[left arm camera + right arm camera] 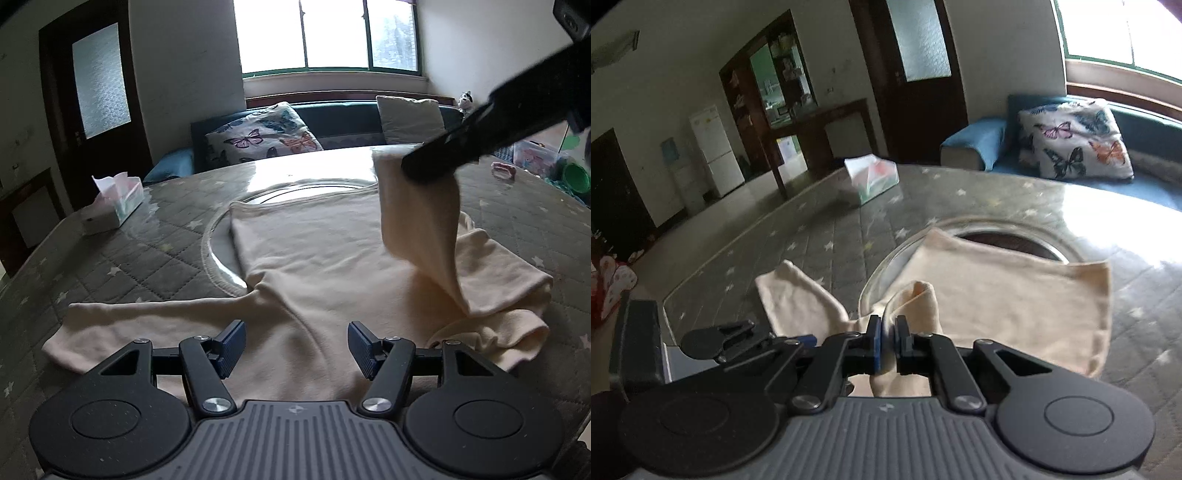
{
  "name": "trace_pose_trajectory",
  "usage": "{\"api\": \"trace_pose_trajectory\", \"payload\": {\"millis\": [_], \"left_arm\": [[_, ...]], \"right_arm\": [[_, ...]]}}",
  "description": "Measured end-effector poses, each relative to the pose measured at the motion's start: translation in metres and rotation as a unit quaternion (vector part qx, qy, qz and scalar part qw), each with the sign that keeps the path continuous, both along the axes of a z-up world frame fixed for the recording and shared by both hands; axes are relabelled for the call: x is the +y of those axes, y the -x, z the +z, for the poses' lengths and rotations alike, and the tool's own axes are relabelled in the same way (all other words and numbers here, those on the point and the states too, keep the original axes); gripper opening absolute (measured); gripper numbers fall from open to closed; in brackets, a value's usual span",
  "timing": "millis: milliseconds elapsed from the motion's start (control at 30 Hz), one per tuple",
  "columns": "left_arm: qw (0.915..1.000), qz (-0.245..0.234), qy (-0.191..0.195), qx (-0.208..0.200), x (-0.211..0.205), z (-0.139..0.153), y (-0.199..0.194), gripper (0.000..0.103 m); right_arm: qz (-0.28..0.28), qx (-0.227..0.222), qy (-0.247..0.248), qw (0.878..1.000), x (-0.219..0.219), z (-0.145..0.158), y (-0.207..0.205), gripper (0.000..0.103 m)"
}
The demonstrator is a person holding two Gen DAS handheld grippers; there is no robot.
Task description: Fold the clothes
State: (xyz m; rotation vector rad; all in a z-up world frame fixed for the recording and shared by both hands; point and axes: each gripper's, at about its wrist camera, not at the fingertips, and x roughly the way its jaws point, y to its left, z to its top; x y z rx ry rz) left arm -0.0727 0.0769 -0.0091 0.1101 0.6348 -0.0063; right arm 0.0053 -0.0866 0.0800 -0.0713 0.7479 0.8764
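Note:
A cream long-sleeved top (pixel 314 254) lies flat on the round table. Its left sleeve (pixel 122 325) stretches out to the left. My left gripper (pixel 295 345) is open and empty, just above the top's near part. My right gripper (pixel 888 341) is shut on the right sleeve (pixel 916 306) and holds it lifted over the body of the top (pixel 1015 295). In the left wrist view the right gripper (pixel 424 166) shows as a dark bar at upper right with the raised sleeve (pixel 421 221) hanging from it.
The table has a grey quilted cover (pixel 122 258) and a glass turntable (pixel 218 254) under the top. A tissue box (pixel 114 205) stands at the far left. A sofa with a butterfly pillow (pixel 262 134) is beyond the table. Small items (pixel 569 173) sit at the right.

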Motion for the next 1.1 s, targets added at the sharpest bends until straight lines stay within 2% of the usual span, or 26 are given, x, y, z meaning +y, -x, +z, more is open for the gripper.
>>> {"api": "trace_pose_trajectory", "payload": {"millis": [167,333,567,633,733,767,900,1100], "left_arm": [[1.0,0.004,0.002,-0.007,0.002,0.005,0.005,0.064],[0.9999,0.005,0.004,-0.015,0.003,0.012,0.011,0.064],[0.9997,-0.001,0.006,-0.024,0.003,0.019,0.01,0.063],[0.9997,-0.007,0.006,-0.022,0.0,0.018,0.006,0.059],[0.9997,-0.02,0.008,-0.009,-0.006,0.013,-0.002,0.042],[0.9997,-0.024,0.009,-0.005,-0.007,0.011,-0.004,0.034],[0.9992,-0.038,0.011,0.002,-0.012,0.007,-0.011,0.023],[0.9984,-0.055,0.01,0.013,-0.016,0.0,-0.023,0.022]], "right_arm": [[0.003,0.002,0.005,1.0,-0.006,0.0,0.001,0.011],[-0.016,-0.019,0.054,0.998,-0.033,-0.001,-0.004,0.011],[-0.032,0.002,0.139,0.99,-0.072,-0.045,-0.006,0.011],[-0.035,0.014,0.147,0.988,-0.079,-0.059,-0.006,0.011],[-0.038,0.025,0.149,0.988,-0.084,-0.072,-0.008,0.011],[-0.037,0.026,0.147,0.988,-0.085,-0.073,-0.008,0.011],[-0.039,0.01,0.139,0.989,-0.084,-0.063,-0.013,0.011],[-0.059,0.011,0.123,0.991,-0.074,-0.068,-0.04,0.011]]}}
